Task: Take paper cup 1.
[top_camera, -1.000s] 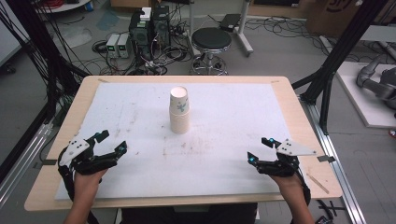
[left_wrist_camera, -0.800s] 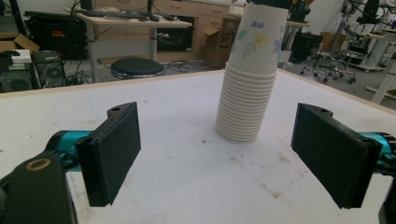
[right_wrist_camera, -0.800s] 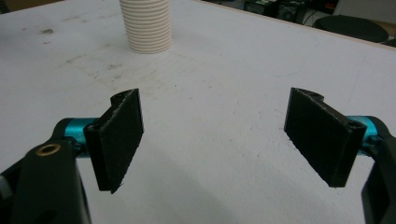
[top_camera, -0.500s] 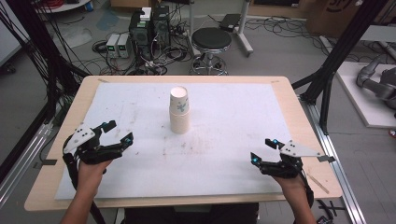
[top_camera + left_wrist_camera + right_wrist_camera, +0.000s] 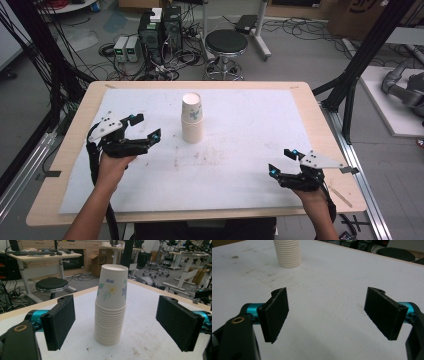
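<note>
A tall stack of upside-down paper cups (image 5: 191, 119) with a flower print stands near the middle of the white mat (image 5: 240, 150). My left gripper (image 5: 146, 127) is open, raised just left of the stack and pointing at it. In the left gripper view the cup stack (image 5: 111, 305) stands ahead, framed by the two wide-apart jaws, not touching them. My right gripper (image 5: 284, 162) is open low over the mat at the front right, far from the cups. In the right gripper view the base of the stack (image 5: 287, 253) sits at the top left.
The wooden table (image 5: 320, 125) edges the mat on all sides. Beyond the far edge stand a black stool (image 5: 226, 42), computer boxes (image 5: 160, 27) and tangled cables. Black frame posts (image 5: 350, 95) rise at the table's right and left.
My left gripper has moved forward and right from the front left edge, closing in on the cup stack. The right gripper has barely shifted.
</note>
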Demonstrator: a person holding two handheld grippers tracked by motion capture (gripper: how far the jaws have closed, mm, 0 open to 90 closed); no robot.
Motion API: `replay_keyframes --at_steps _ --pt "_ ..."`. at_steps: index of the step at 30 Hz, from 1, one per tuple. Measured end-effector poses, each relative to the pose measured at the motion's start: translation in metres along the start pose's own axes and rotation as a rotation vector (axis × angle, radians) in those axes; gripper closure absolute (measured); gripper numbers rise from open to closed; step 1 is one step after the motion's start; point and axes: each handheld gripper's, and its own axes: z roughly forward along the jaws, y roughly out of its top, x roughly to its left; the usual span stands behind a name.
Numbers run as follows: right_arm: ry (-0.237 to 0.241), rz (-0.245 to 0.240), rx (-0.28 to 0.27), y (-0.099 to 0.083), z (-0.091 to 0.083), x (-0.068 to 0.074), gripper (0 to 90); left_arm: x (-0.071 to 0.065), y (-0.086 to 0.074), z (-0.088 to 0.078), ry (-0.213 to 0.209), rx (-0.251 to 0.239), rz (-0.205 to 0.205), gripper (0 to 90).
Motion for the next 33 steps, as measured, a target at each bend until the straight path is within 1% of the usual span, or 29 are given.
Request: replay_keyframes --at_steps 1,2,3,4,5,6,7,8,9,10,11,13,14,15,16,17,18,23,24,25,27,28,30,33 --pt "0.001 -0.001 -0.001 0.000 0.001 0.000 20.3 0.000 0.002 0.004 -0.003 0.006 0.003 15.8" --pt "0.002 -0.001 0.000 0.000 0.001 0.000 20.3 0.000 0.006 0.012 -0.009 0.010 0.004 15.8" --pt "0.006 -0.002 0.000 0.001 0.001 0.001 20.3 0.000 0.006 0.012 -0.009 0.010 0.004 15.8" --pt "0.006 -0.002 0.003 0.001 0.001 0.001 20.3 0.000 0.009 0.019 -0.013 0.015 0.007 15.8" --pt "0.007 -0.004 0.000 0.001 0.001 0.001 20.3 0.000 0.011 0.023 -0.017 0.018 0.007 15.8" --pt "0.007 -0.005 -0.003 0.001 0.001 0.000 20.3 0.000 0.011 0.023 -0.017 0.018 0.007 15.8" --pt "0.006 -0.007 -0.005 0.001 0.001 0.000 20.3 -0.001 0.014 0.031 -0.023 0.030 0.012 15.8" --pt "0.005 -0.004 -0.003 0.001 0.001 0.000 20.3 -0.001 0.014 0.031 -0.023 0.030 0.012 15.8" --pt "0.007 -0.001 -0.006 0.001 0.001 -0.001 20.3 -0.001 0.016 0.038 -0.026 0.038 0.016 15.8" --pt "0.004 -0.002 -0.006 0.001 0.000 -0.001 20.3 -0.001 0.016 0.038 -0.026 0.038 0.016 15.8" --pt "0.005 0.004 -0.008 0.001 -0.001 -0.001 20.3 -0.001 0.020 0.046 -0.027 0.046 0.022 15.8" --pt "0.003 0.000 -0.013 0.001 -0.002 -0.002 20.3 0.000 0.023 0.053 -0.027 0.055 0.025 15.8" --pt "0.003 0.004 -0.014 0.001 -0.002 -0.002 20.3 0.000 0.025 0.057 -0.027 0.055 0.024 15.8" --pt "0.004 0.008 -0.015 0.002 -0.003 -0.002 20.3 0.000 0.025 0.057 -0.027 0.055 0.024 15.8" --pt "0.001 0.001 -0.019 0.002 -0.003 -0.002 20.3 0.000 0.027 0.059 -0.023 0.057 0.027 15.8" --pt "0.004 0.005 -0.018 0.002 -0.003 -0.002 20.3 0.001 0.029 0.063 -0.024 0.056 0.025 15.8" --pt "0.005 0.005 -0.019 0.002 -0.003 -0.002 20.3 0.001 0.033 0.069 -0.024 0.064 0.028 15.8" --pt "0.011 0.007 -0.021 0.003 -0.002 -0.001 20.3 0.000 0.042 0.089 -0.026 0.087 0.035 15.8" --pt "0.011 0.003 -0.023 0.003 -0.002 -0.001 20.3 0.000 0.042 0.089 -0.026 0.087 0.035 15.8" --pt "0.012 0.009 -0.023 0.003 -0.002 -0.001 20.3 0.000 0.043 0.093 -0.026 0.090 0.037 15.8" --pt "0.012 0.004 -0.025 0.003 -0.002 -0.001 20.4 -0.001 0.044 0.100 -0.023 0.101 0.036 15.8" --pt "0.015 0.008 -0.022 0.003 -0.002 -0.001 20.3 -0.001 0.043 0.107 -0.022 0.112 0.036 15.8" --pt "0.015 0.009 -0.021 0.003 -0.003 -0.001 20.3 -0.001 0.043 0.110 -0.021 0.120 0.037 15.8" --pt "0.013 0.009 -0.027 0.002 -0.003 -0.002 20.3 -0.001 0.041 0.120 -0.018 0.135 0.034 15.8"
